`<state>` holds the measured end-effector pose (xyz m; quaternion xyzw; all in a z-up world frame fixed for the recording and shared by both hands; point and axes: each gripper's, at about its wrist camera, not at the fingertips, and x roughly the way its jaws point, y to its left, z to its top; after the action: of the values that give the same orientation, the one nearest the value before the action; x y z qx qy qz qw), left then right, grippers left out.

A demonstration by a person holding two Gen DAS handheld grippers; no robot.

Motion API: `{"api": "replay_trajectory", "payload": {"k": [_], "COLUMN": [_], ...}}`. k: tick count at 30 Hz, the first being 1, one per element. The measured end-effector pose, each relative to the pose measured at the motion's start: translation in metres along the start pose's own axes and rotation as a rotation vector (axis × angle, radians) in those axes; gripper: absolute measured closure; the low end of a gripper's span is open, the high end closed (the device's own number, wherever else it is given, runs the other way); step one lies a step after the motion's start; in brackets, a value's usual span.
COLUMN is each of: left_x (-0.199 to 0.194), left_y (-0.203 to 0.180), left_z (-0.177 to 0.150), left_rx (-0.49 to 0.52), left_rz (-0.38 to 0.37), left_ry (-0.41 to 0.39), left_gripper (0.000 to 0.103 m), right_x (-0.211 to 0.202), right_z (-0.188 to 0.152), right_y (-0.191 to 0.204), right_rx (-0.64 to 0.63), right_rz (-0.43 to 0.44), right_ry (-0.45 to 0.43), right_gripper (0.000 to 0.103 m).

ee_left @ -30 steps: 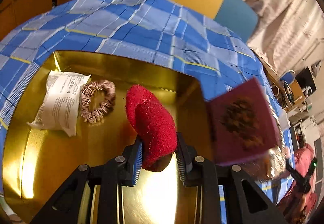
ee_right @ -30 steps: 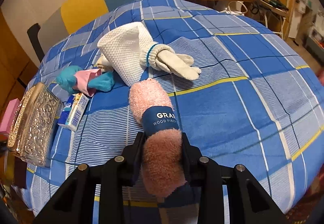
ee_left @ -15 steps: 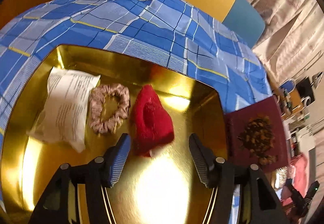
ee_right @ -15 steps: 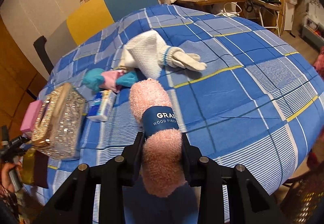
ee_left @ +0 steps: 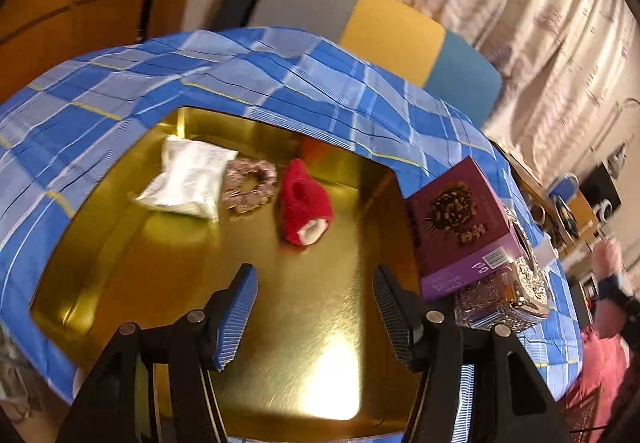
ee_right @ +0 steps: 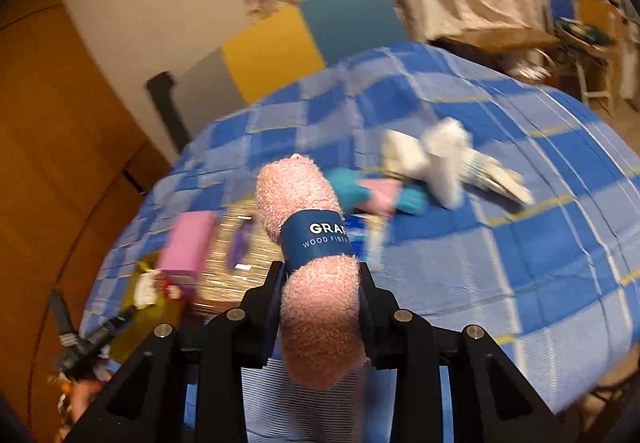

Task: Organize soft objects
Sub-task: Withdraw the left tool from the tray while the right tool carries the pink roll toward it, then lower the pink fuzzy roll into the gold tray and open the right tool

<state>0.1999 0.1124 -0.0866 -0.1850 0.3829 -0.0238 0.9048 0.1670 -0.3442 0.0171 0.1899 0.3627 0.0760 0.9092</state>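
Observation:
In the left wrist view a gold tray (ee_left: pixel 280 323) holds a red fuzzy sock (ee_left: pixel 306 203), a pink scrunchie (ee_left: pixel 250 191) and a white packet (ee_left: pixel 186 183). My left gripper (ee_left: pixel 314 307) is open and empty, above the tray, behind the red sock. In the right wrist view my right gripper (ee_right: pixel 320 307) is shut on a rolled pink towel (ee_right: pixel 308 243) with a blue band, held above the table. A white glove (ee_right: pixel 448 163) and a teal and pink cloth (ee_right: pixel 372 193) lie on the blue checked tablecloth (ee_right: pixel 520 243).
A purple box (ee_left: pixel 460 223) and a glittery silver box (ee_left: pixel 508 299) stand right of the tray. In the right wrist view a pink box (ee_right: pixel 188 247) and a small tube (ee_right: pixel 374 239) lie on the table. A chair (ee_left: pixel 360 27) stands behind the table.
My left gripper let go of the red sock in the tray, opened and drew back. My right gripper lifted the pink towel and swung left.

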Motion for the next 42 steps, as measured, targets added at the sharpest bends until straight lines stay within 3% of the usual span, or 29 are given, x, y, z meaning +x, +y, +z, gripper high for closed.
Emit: {"api": "replay_trajectory", "payload": {"k": [9,15,21,27,39,42], "left_x": [-0.017,-0.029,-0.036,-0.043,-0.042,-0.042], "left_y": [0.013,0.033,0.049,0.065,0.096,0.097], "left_z": [-0.013,-0.018,-0.017,-0.015,-0.009,-0.009], "left_rx": [0.019,-0.042,-0.07,-0.109,-0.211,-0.21], "left_rz": [0.031,0.043,0.081,0.126,0.154,0.156], "left_ry": [-0.041,-0.05,-0.064,-0.089,-0.077,-0.073], "left_gripper": [0.042,0.042,0.042,0.042,0.042,0.042], "right_x": [0.035,0.088,0.154,0.201,0.266,0.27], "right_z": [-0.008,-0.024,-0.04,-0.048,-0.045,-0.045], "right_y": [0.13,0.193,0.242,0.275,0.284,0.286], "right_rx": [-0.148,-0.161,-0.179,-0.239,-0.267,-0.302], "right_rz": [0.179,0.191,0.127,-0.01,-0.205,-0.214], "right_ry": [0.09,0.202,0.269,0.254,0.252,0.239], "right_gripper": [0.069,0.069,0.069,0.069,0.065,0.056]}}
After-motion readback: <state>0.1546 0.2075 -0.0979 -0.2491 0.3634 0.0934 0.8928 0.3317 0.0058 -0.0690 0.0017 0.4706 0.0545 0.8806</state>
